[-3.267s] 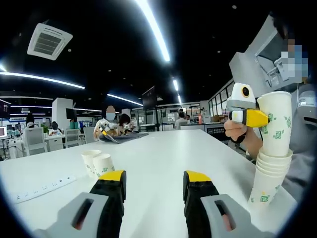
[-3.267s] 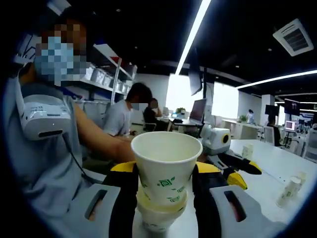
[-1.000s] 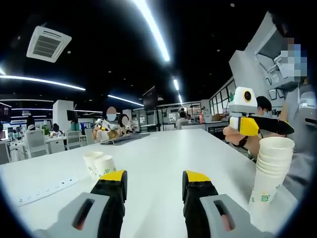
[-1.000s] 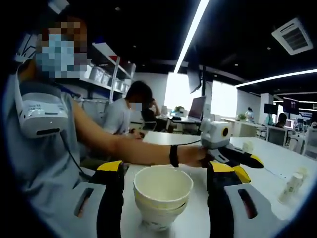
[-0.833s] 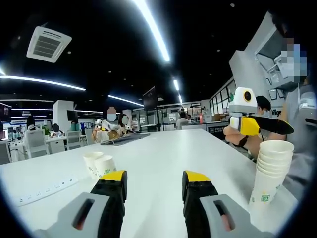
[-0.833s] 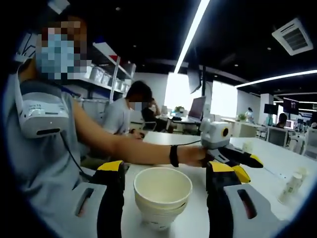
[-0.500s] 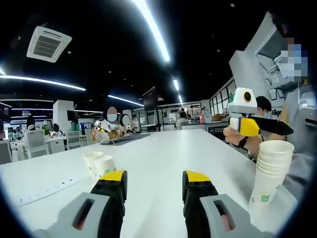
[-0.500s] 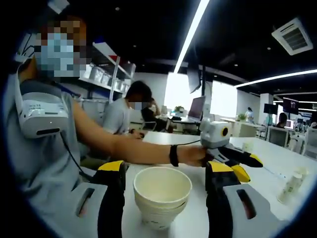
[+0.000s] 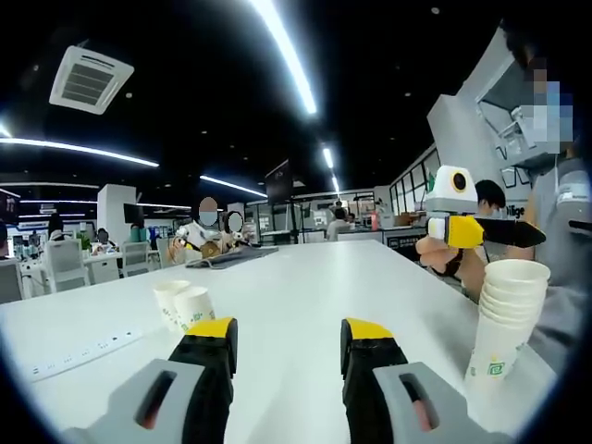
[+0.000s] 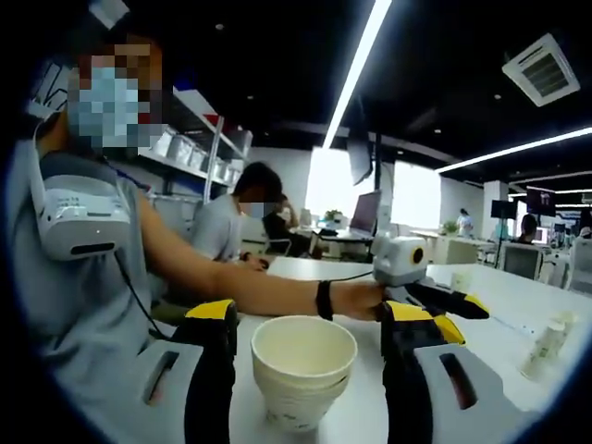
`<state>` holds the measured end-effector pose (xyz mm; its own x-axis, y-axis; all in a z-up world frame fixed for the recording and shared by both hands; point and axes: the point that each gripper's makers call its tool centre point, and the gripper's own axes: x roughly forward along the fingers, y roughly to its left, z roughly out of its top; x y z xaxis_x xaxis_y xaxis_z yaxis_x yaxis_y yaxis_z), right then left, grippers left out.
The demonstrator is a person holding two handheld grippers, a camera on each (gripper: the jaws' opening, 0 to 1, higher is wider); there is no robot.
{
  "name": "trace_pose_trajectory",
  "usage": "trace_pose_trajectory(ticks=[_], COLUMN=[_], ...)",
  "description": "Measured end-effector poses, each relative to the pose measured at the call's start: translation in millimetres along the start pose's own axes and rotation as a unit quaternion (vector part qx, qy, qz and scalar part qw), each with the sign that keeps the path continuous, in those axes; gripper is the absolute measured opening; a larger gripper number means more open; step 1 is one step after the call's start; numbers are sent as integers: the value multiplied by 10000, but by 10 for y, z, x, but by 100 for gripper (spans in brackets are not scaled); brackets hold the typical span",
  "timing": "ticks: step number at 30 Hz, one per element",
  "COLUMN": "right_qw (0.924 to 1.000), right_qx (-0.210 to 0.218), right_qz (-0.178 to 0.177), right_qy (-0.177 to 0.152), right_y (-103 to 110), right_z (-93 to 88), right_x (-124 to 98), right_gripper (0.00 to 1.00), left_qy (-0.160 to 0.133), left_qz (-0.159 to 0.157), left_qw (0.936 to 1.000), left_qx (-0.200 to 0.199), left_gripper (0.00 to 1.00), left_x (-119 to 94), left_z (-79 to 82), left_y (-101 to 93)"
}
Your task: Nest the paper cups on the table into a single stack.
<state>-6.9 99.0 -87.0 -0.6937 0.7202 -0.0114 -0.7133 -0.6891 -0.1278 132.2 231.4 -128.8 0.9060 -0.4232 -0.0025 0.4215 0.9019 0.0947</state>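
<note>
a nested stack (image 9: 502, 319) of tapered white paper cups with green prints stands on the smooth white table (image 9: 305, 287). the right gripper (image 10: 308, 333) has yellow-tipped jaws apart either side of it. the left gripper (image 9: 287, 347) is also apart; two loose cups (image 9: 185, 304) stand beyond.

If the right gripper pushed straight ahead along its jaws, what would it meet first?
Most likely the stack of paper cups, which stands between the open jaws of the right gripper on the table. How near is unclear.
</note>
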Motion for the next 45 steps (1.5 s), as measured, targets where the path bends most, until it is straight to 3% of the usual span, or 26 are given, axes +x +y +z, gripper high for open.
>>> trace_pose_trajectory(ticks=[9, 21, 33, 38, 42, 45], right_qw=[9994, 9981, 9969, 9961, 9958, 9953], right_qx=[-153, -197, -51, -67, -49, -68], right_qz=[66, -191, -267, -469, -592, -638], right_qy=[-319, -556, -744, -747, -699, -719], right_y=[1, -329, -280, -346, -410, -426], right_z=[166, 103, 199, 213, 194, 210], right_x=[-60, -342, -363, -421, -440, -446], right_gripper=[66, 65, 64, 63, 62, 62], left_qy=[-50, -159, -117, -109, -69, 300], left_qz=[39, -11, -23, -55, -86, -296], left_qw=[9999, 9997, 9996, 9997, 9999, 9980], left_qx=[-84, -169, -242, -208, -119, -476], left_gripper=[48, 48, 48, 48, 48, 52], left_x=[-15, 13, 30, 38, 31, -26], left_z=[-7, 19, -45, -32, 29, -7], left_y=[71, 130, 144, 132, 105, 63])
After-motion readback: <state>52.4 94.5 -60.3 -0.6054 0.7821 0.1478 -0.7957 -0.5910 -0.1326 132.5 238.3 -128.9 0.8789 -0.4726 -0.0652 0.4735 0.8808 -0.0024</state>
